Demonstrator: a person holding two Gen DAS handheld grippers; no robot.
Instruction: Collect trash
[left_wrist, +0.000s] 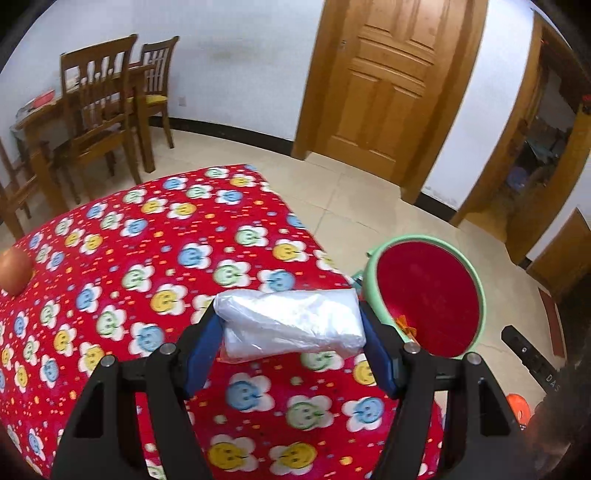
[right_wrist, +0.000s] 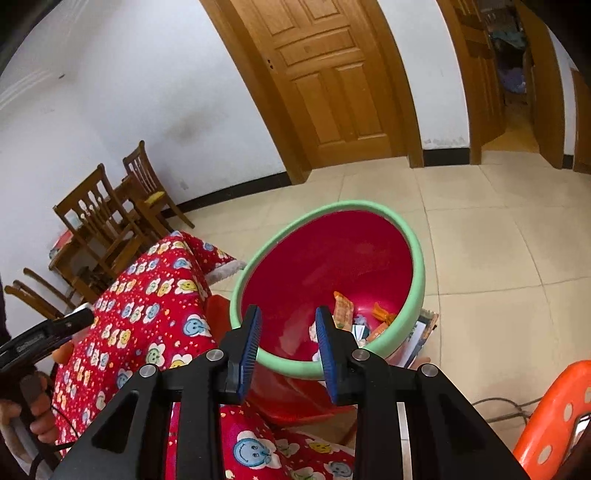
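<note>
A white plastic-wrapped packet (left_wrist: 291, 317) hangs just above the red flower-print tablecloth (left_wrist: 147, 240), and my left gripper (left_wrist: 290, 326) is shut on it, one blue pad on each end. Off the table's right edge stands the red bin with a green rim (left_wrist: 373, 273). In the right wrist view that bin (right_wrist: 332, 206) fills the middle, with orange wrappers and scraps (right_wrist: 343, 306) at its bottom. My right gripper (right_wrist: 288, 317) is open over the bin's near rim, with nothing between its pads. A hand holds the left gripper's black body (right_wrist: 44, 332) at the left edge.
A round orange fruit (left_wrist: 14, 271) lies on the cloth at far left. Wooden chairs and a table (left_wrist: 99, 110) stand by the back wall, a wooden door (left_wrist: 388, 81) behind. The bin rests on a red stool (right_wrist: 295, 398). An orange plastic stool (right_wrist: 554, 413) stands at lower right.
</note>
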